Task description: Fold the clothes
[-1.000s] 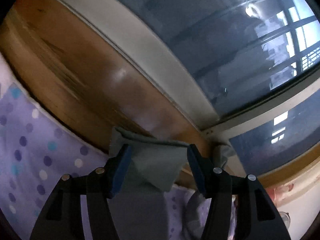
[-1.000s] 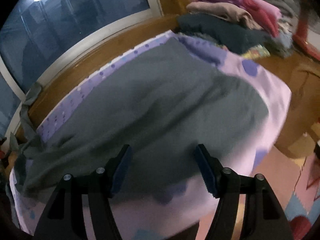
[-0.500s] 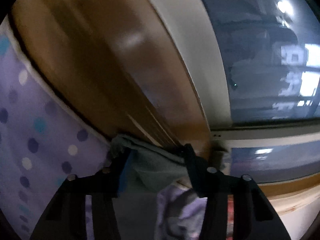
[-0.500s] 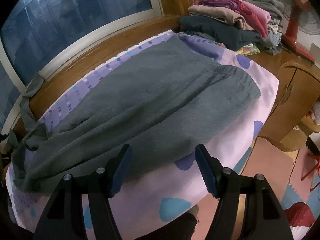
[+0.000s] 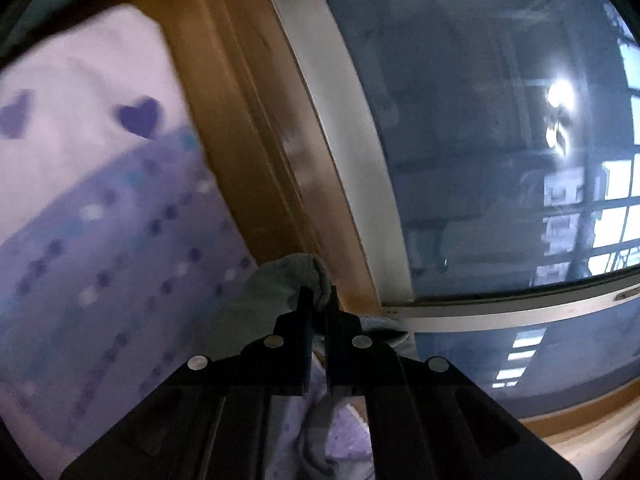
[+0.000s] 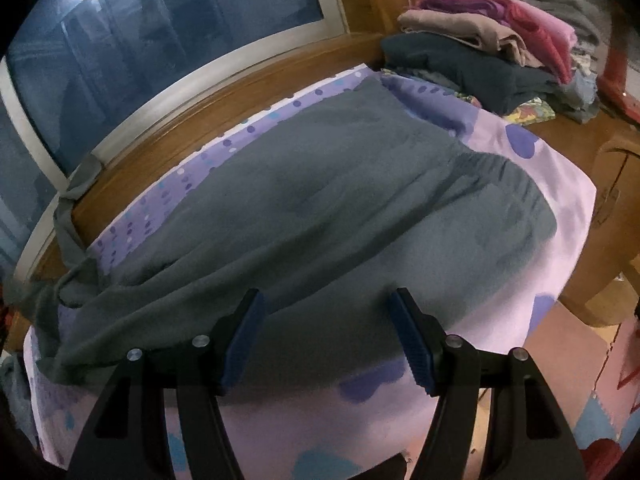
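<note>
My left gripper (image 5: pixel 317 304) is clamped on a small fold of grey cloth, which bulges out just beyond the tips. I judge this is the leg end of the trousers (image 6: pixel 304 216), because a fold starts from a corner and this end lies at the far left, near the window frame (image 5: pixel 340 152). In the left view the cloth sits over the edge of the sheet (image 5: pixel 100 240), beside the wooden ledge (image 5: pixel 240 120).

My right gripper (image 6: pixel 326 340) has its jaws apart and holds nothing. It hovers over the near edge of the trousers, about the middle of their length. From here it could pin the cloth or take a second hold, but which one I cannot tell.

The trousers lie spread flat along the sheet, the elastic waist to the right and the legs running left. The left end is wrinkled and partly hangs toward the ledge, so I think it needs to be pulled straight before any fold will be neat. They are in one layer for most of the length, so I judge the folding of this piece is at an early stage.

A pile (image 6: pixel 500 48) of other clothes rests at the far right corner, apart from the trousers.
</note>
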A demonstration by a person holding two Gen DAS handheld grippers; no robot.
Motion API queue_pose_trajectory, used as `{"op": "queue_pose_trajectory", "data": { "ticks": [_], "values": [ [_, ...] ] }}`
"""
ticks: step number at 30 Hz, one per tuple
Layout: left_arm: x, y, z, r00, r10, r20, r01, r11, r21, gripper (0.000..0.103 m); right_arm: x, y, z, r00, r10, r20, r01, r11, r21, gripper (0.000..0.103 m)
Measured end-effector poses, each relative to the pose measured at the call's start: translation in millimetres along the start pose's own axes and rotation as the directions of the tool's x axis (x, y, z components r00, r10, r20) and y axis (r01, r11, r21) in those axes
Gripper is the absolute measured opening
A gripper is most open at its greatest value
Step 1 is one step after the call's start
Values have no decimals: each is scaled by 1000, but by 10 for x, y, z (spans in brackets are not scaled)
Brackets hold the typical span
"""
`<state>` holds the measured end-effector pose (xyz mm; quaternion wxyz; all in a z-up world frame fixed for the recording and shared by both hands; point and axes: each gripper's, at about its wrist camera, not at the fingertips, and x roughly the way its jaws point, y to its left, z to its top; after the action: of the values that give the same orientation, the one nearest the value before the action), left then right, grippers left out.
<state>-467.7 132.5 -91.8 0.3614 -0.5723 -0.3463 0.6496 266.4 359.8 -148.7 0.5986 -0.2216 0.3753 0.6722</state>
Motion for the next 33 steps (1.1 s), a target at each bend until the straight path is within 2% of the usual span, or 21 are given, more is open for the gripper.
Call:
{"op": "queue_pose_trajectory", "data": {
  "ticks": [3, 7, 10, 14, 16, 19, 20, 22, 28, 31, 33],
  "values": [
    [-564, 29, -149, 994, -5, 111, 10, 999, -40, 3, 44, -116, 96, 1000, 26, 4, -26, 1000, -15, 66],
    [-1301, 65, -439, 968, 34, 250, -9, 995, -99, 3, 234, -354, 231, 999, 46, -15, -46, 999, -12, 66],
    [-1838, 133, -713, 936, 81, 342, -22, 985, -172, 3, 414, -529, 315, 998, 57, -32, -58, 998, -14, 66],
    [-2452, 209, -950, 884, 155, 441, -51, 970, -238, 3, 590, -661, 368, 996, 81, -46, -83, 995, -54, 66],
    [-2669, 293, -983, 865, 171, 471, -46, 963, -265, 3, 596, -665, 366, 995, 90, -48, -93, 993, -71, 67],
    [-2809, 446, -955, 848, 188, 495, -32, 952, -305, 3, 597, -668, 364, 993, 104, -49, -108, 990, -95, 70],
    [-2829, 508, -921, 848, 191, 494, -26, 946, -322, 3, 597, -668, 363, 993, 108, -50, -113, 988, -103, 70],
    [-2822, 660, -812, 857, 194, 477, -8, 931, -364, 3, 527, -746, 383, 993, 112, -37, -115, 990, -77, 69],
    [-2530, 1043, -486, 892, 210, 401, -8, 893, -449, 3, 281, -954, 384, 994, 110, 29, -111, 993, 29, 68],
    [-2410, 1255, -377, 901, 229, 368, -16, 866, -501, 3, 208, -934, 346, 998, 17, 53, -19, 999, 33, 69],
    [-2338, 1401, -319, 907, 240, 347, -22, 849, -528, 3, 186, -982, 358, 999, -6, 53, 3, 998, 61, 69]
  ]
}}
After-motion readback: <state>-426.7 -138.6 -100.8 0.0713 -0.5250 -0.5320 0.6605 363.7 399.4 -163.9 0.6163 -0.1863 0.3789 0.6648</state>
